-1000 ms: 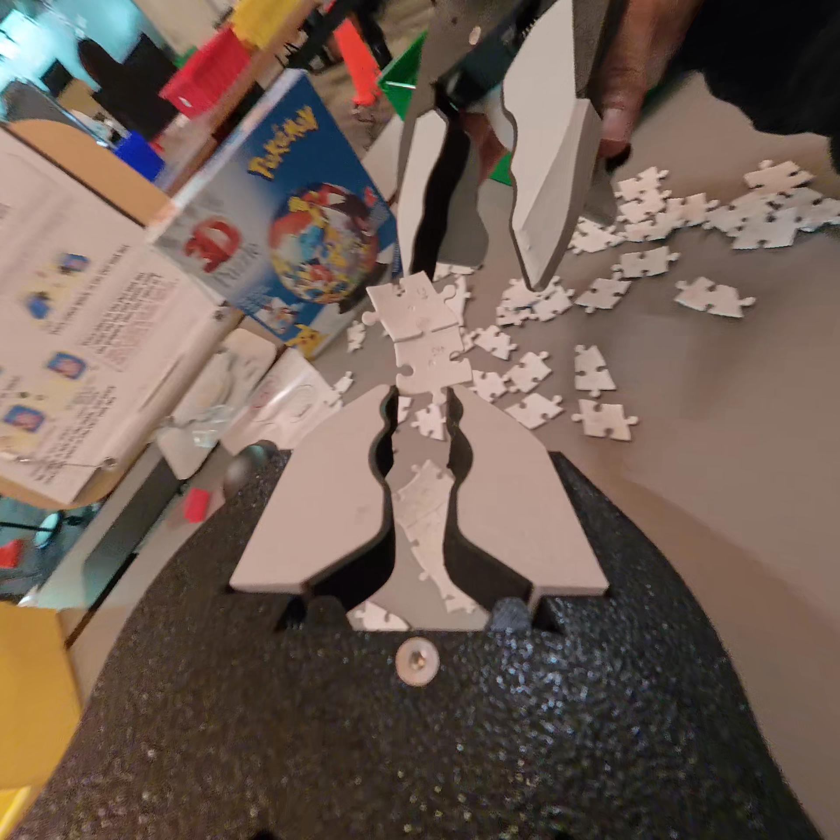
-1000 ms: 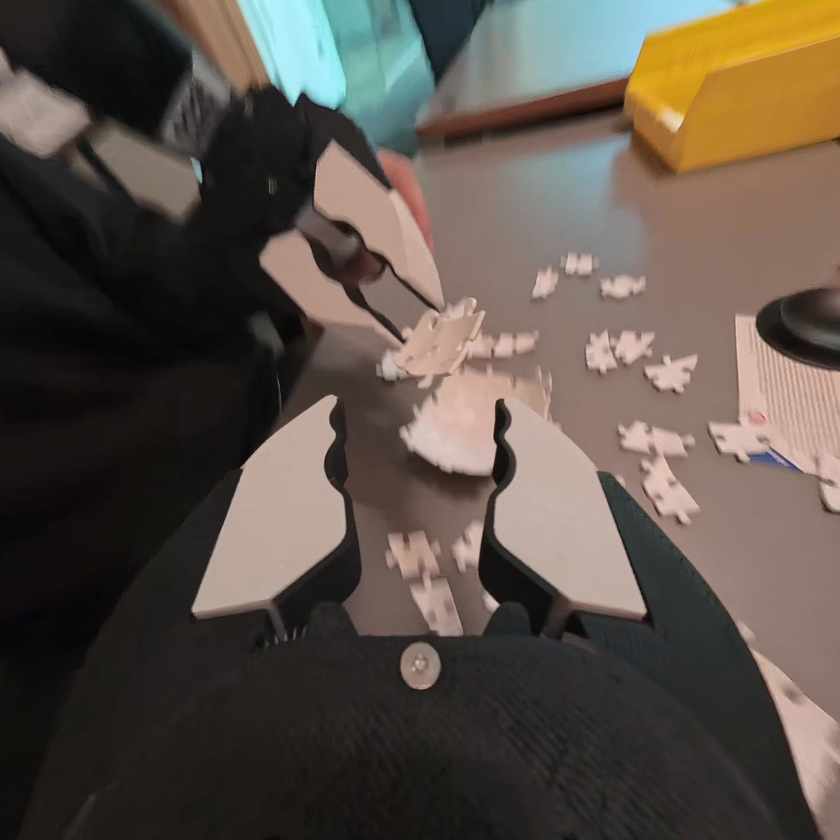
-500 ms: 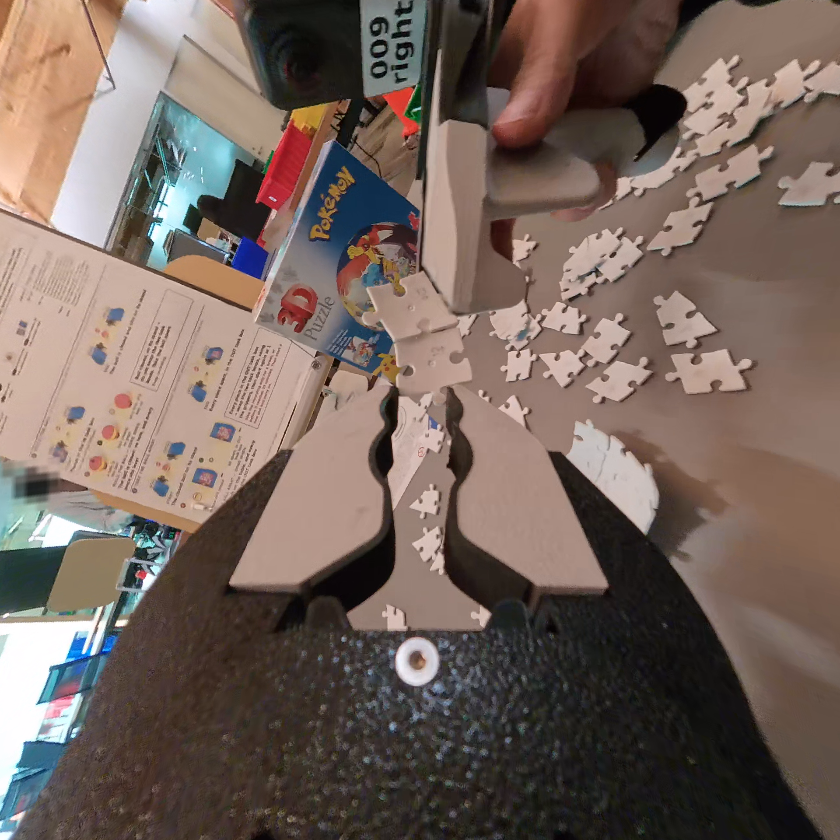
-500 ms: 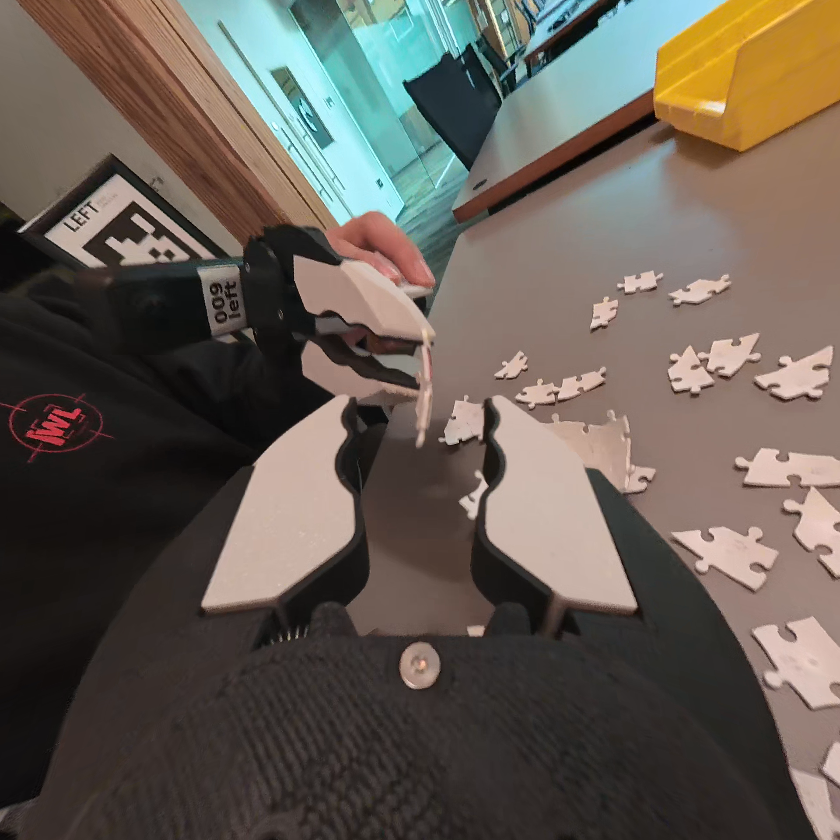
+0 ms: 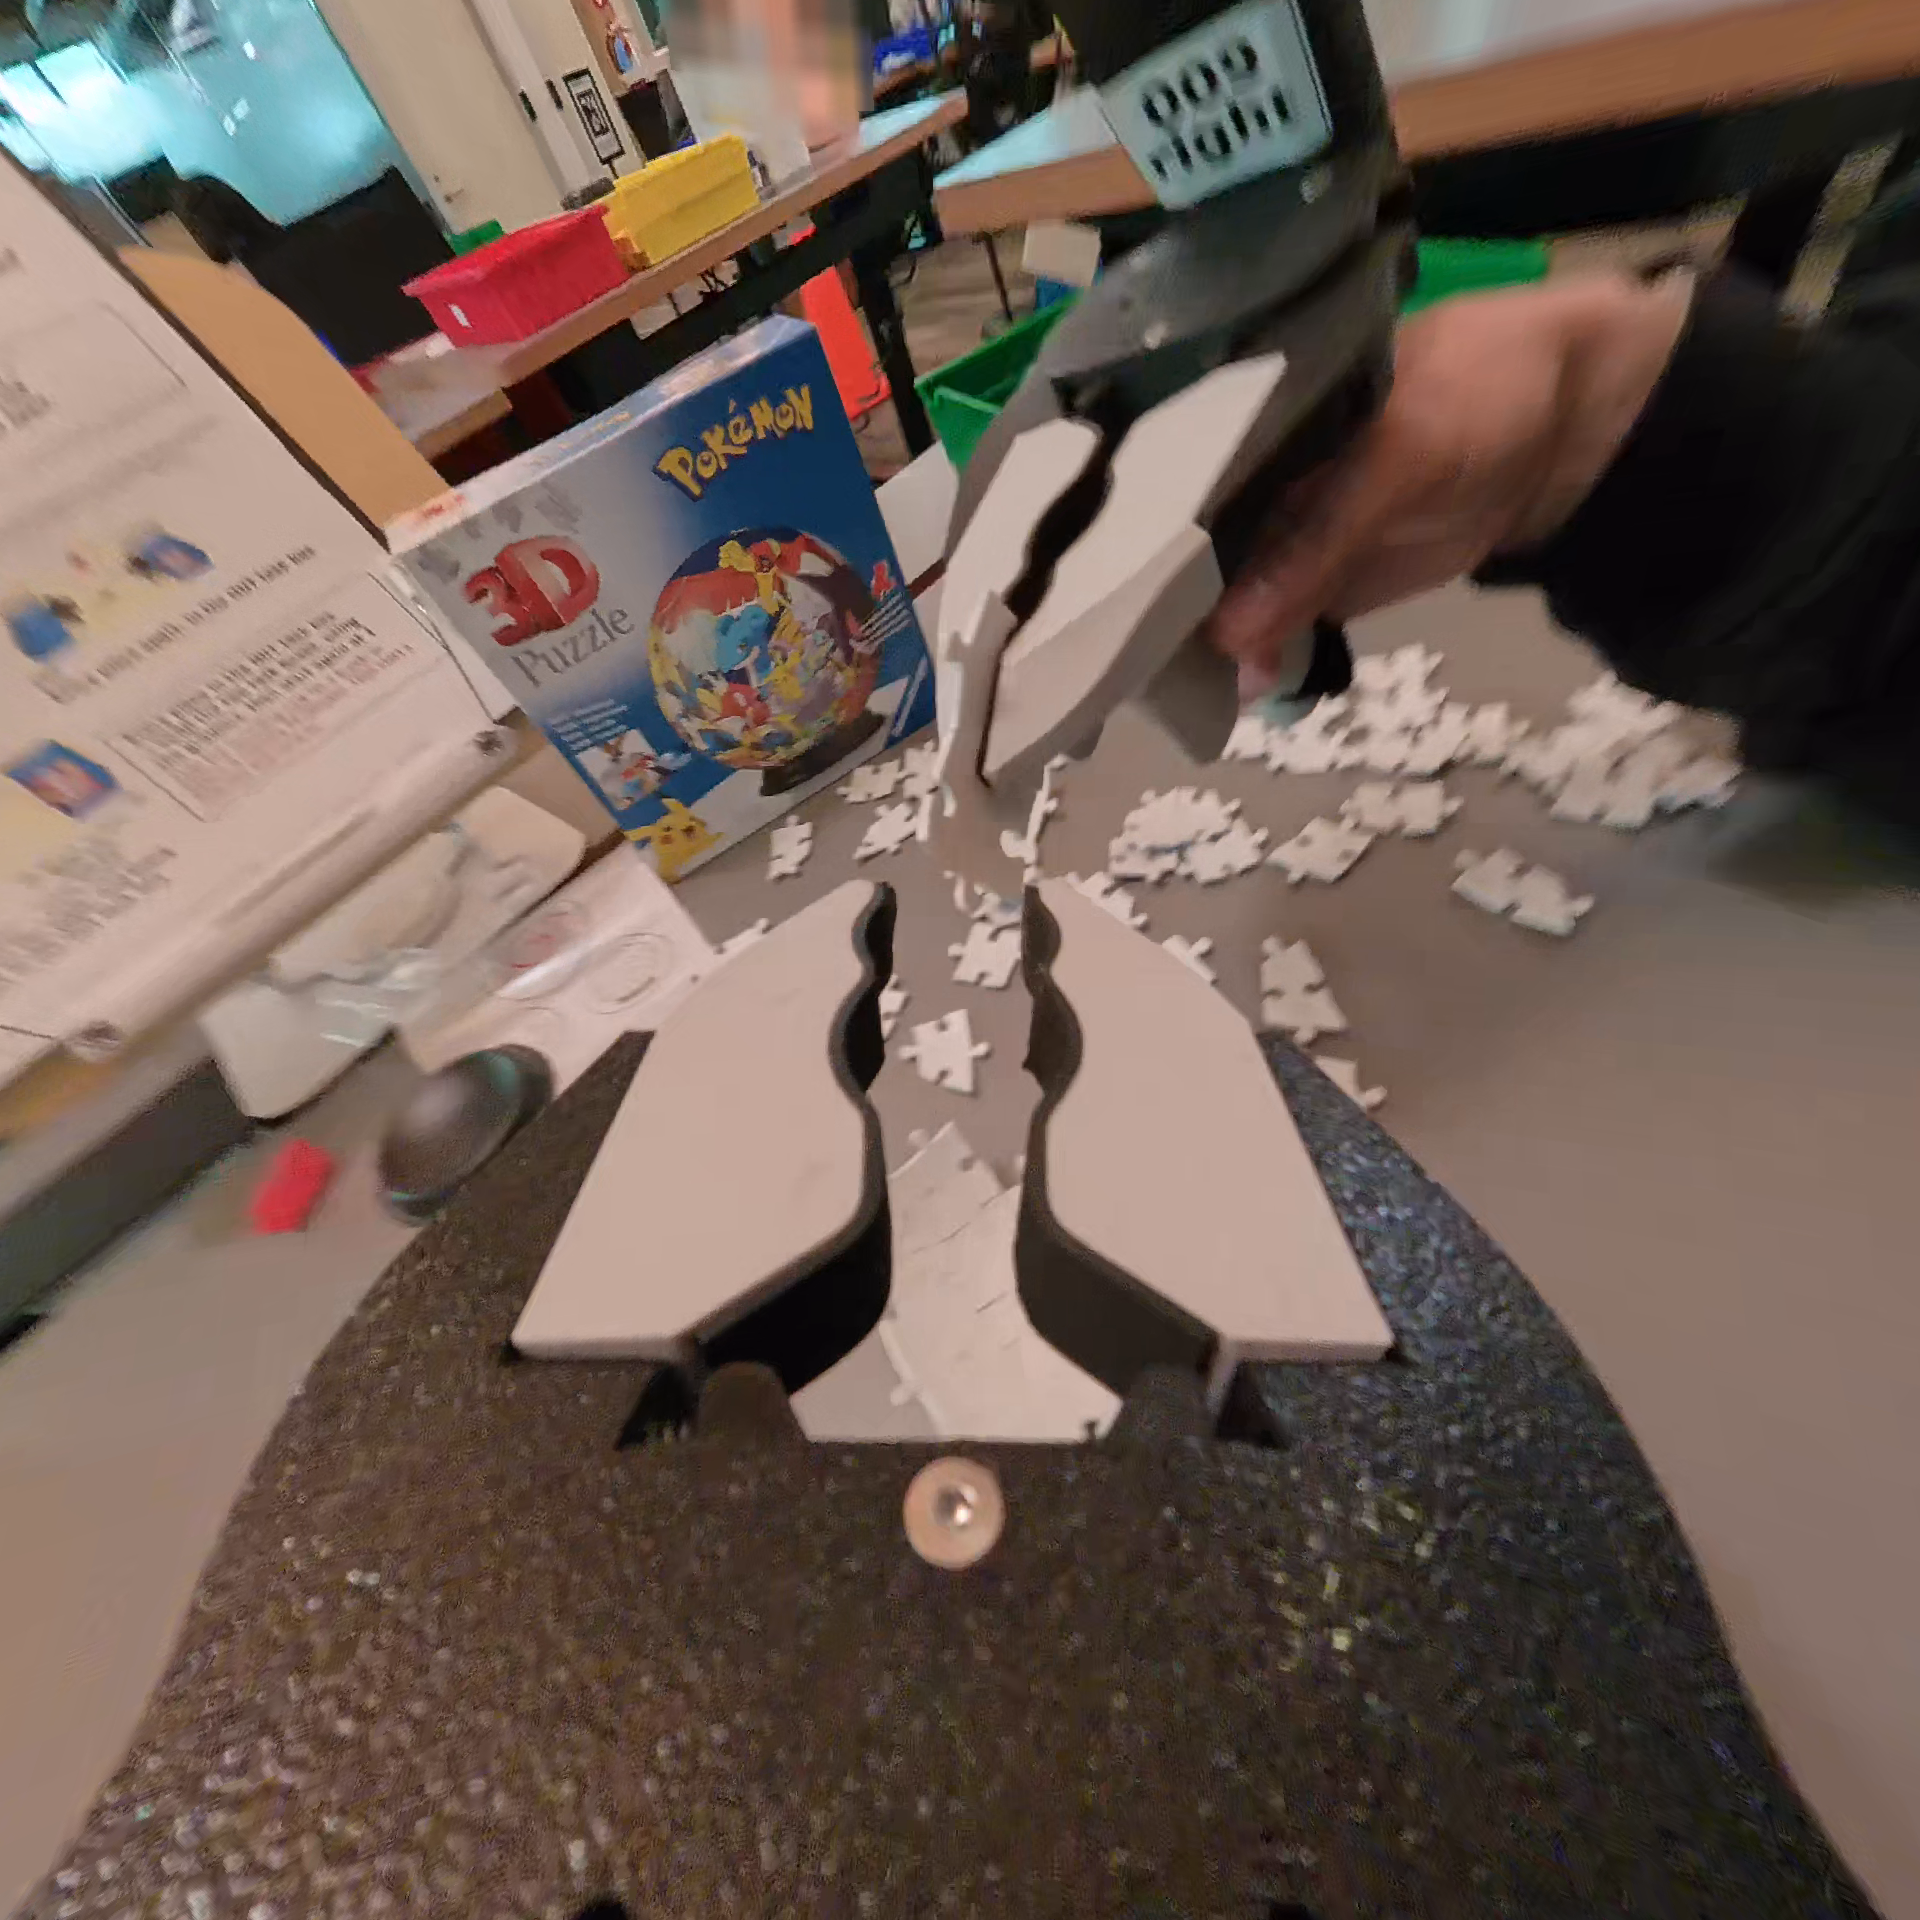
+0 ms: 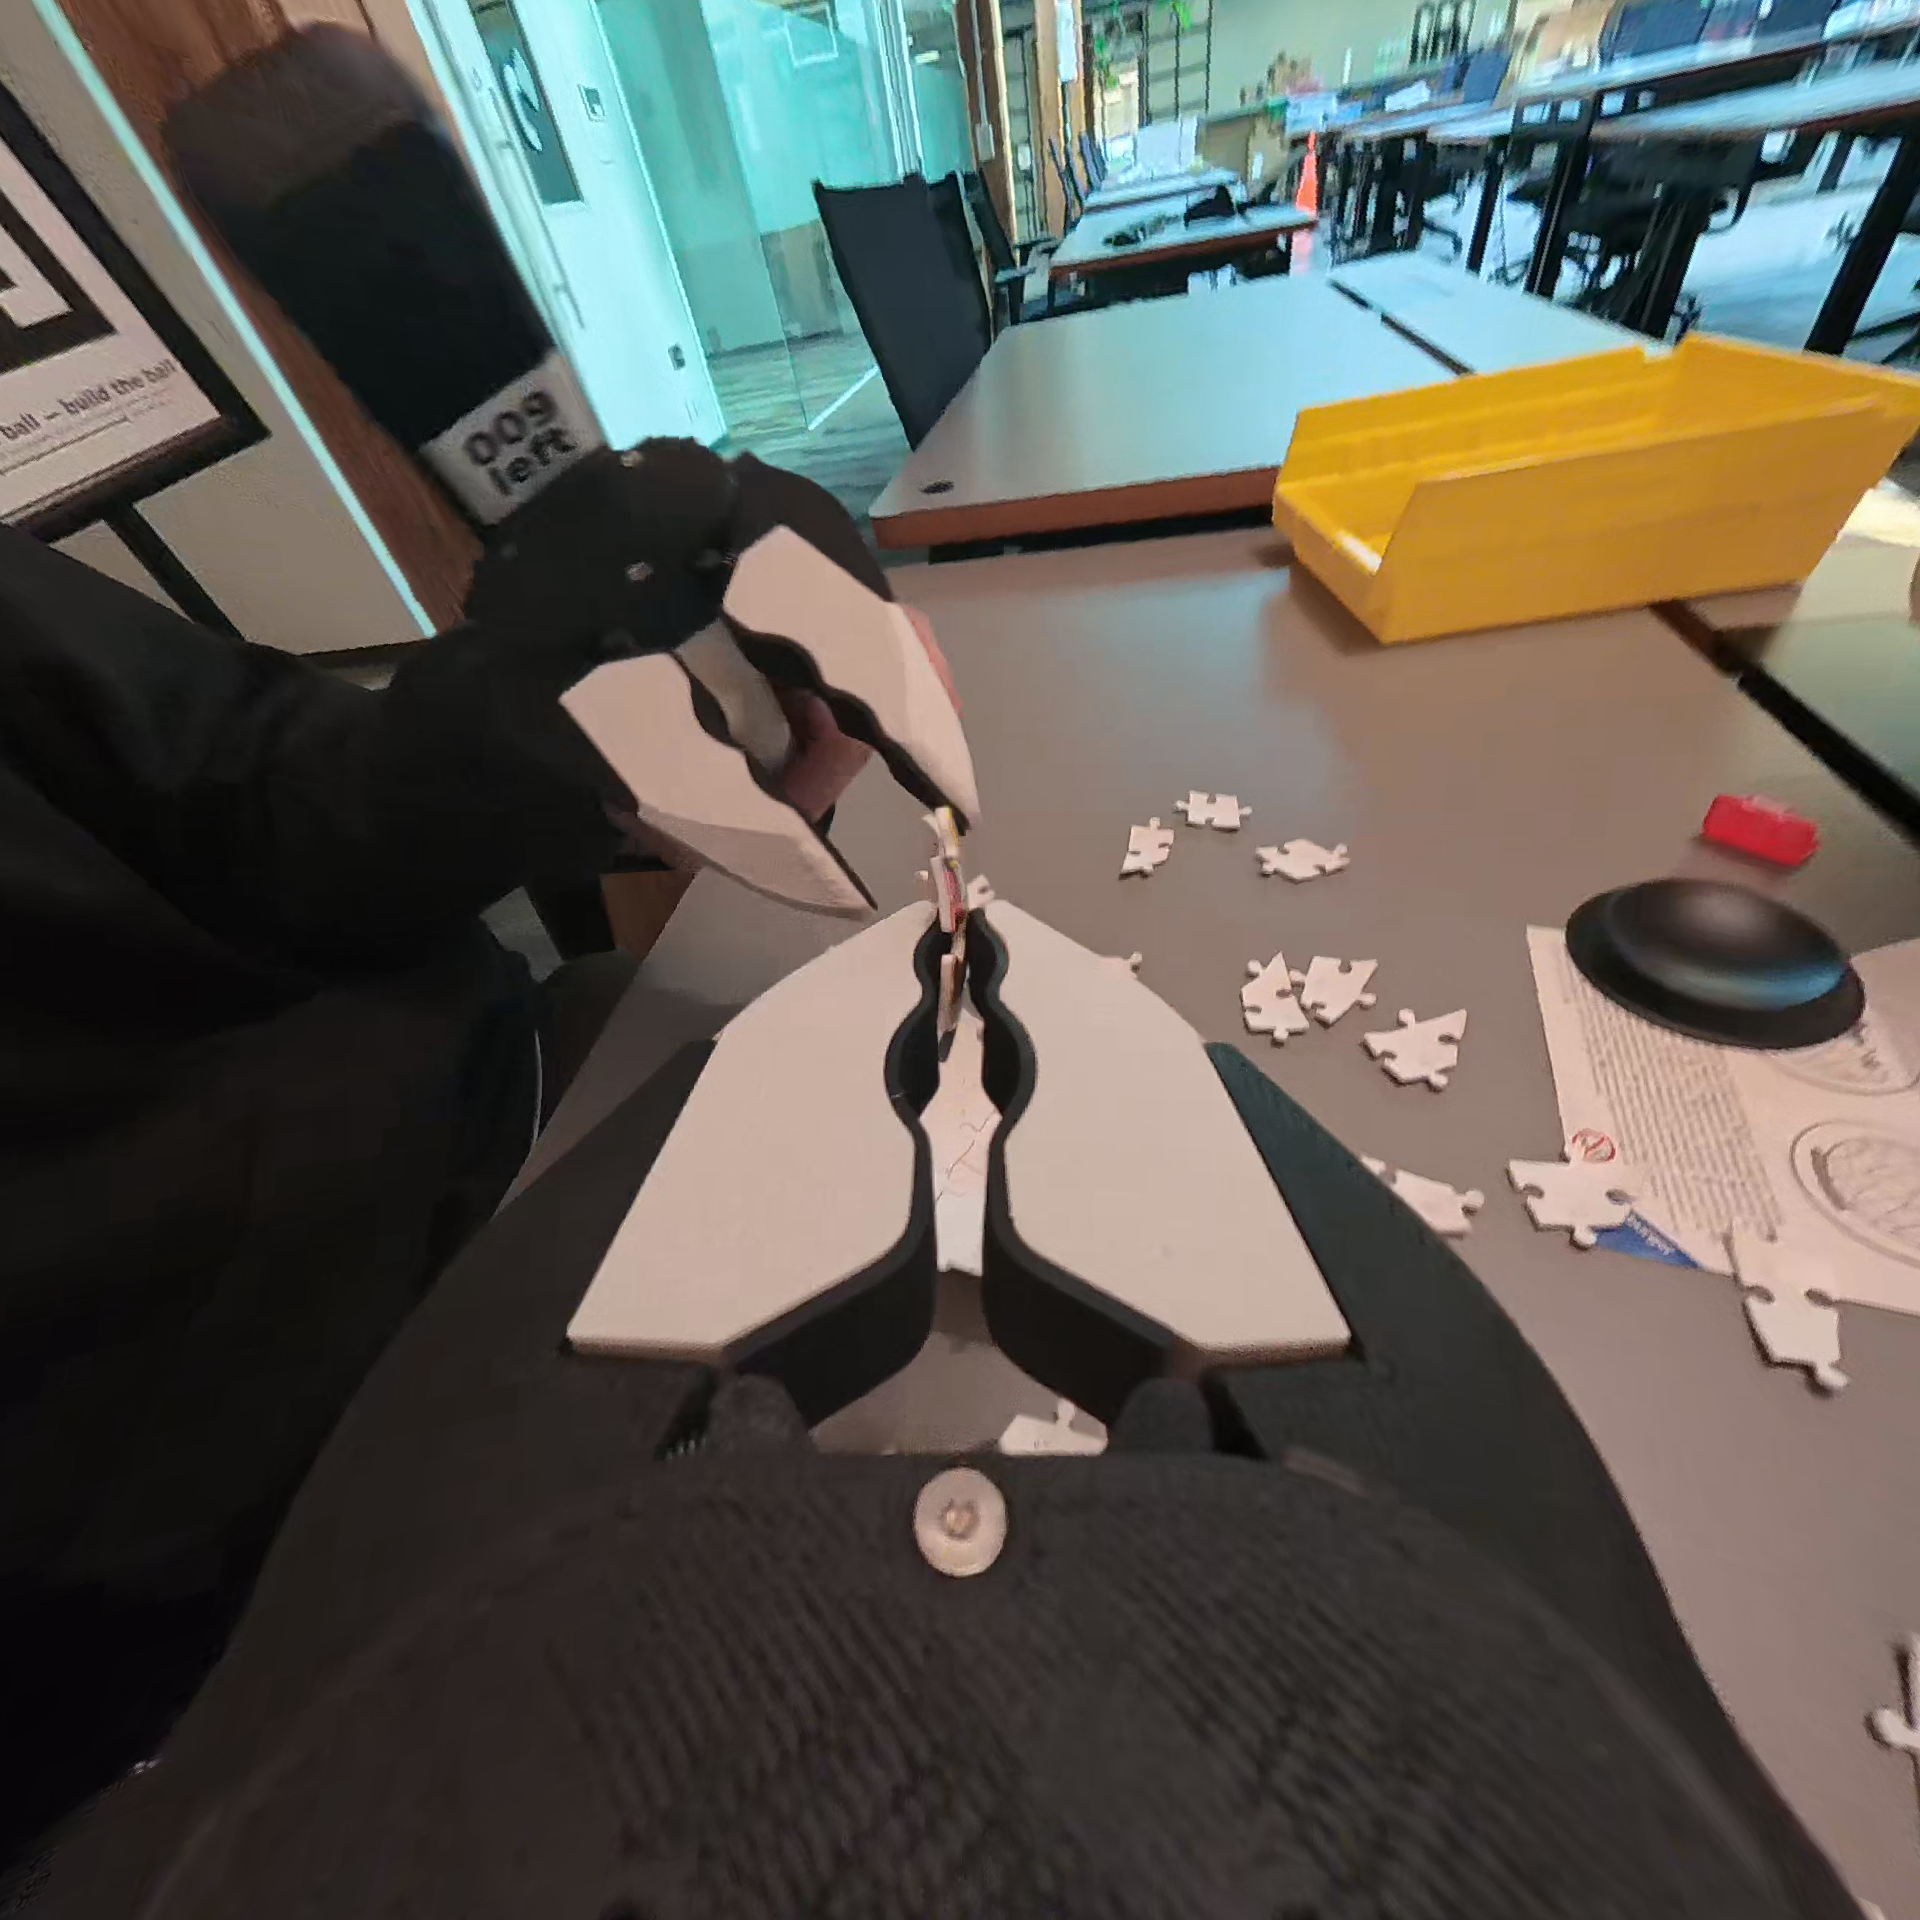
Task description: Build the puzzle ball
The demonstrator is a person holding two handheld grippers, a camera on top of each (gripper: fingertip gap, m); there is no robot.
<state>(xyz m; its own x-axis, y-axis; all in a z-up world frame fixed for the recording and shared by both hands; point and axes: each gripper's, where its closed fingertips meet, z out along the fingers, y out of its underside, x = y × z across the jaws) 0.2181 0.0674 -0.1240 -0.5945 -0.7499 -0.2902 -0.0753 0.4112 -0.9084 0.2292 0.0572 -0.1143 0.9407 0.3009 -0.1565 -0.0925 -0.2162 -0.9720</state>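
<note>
1. Right gripper (image 6: 951, 920), nearest in its own view: the jaws are clenched on a short strip of joined puzzle pieces (image 6: 948, 894), which stands on edge. Both pads press its faces, and its top sticks out past the tips
2. Left gripper (image 5: 958, 904), nearest in its own view: the jaws are released, with a clear gap between the two fingers. From the right wrist view, one fingertip touches the top end of the strip and the other is apart from it
3. Below the left gripper's fingers lies a curved patch of assembled white pieces (image 5: 956, 1278) on the grey table (image 6: 1351, 727)
4. Loose white puzzle pieces (image 6: 1413, 1044) lie scattered, blank side up, near both grippers
5. A printed paper sheet (image 6: 1683, 1122) with text and line drawings lies to the right, and a black dome (image 6: 1709, 971) rests on it
6. A small red block (image 6: 1759, 829) lies just beyond the dome
7. A blue puzzle box (image 5: 686, 623), with branding and a colourful globe picture, stands upright beyond the pieces
8. A large illustrated instruction sheet (image 5: 156, 675) stands propped at the left
9. A bare hand (image 5: 1475, 468) grips the right gripper, which bears a lettered white tag (image 5: 1216, 104)
10. A yellow bin (image 6: 1579, 478) sits at the table's far side, and a red bin (image 5: 520, 275) sits on a farther table
</note>
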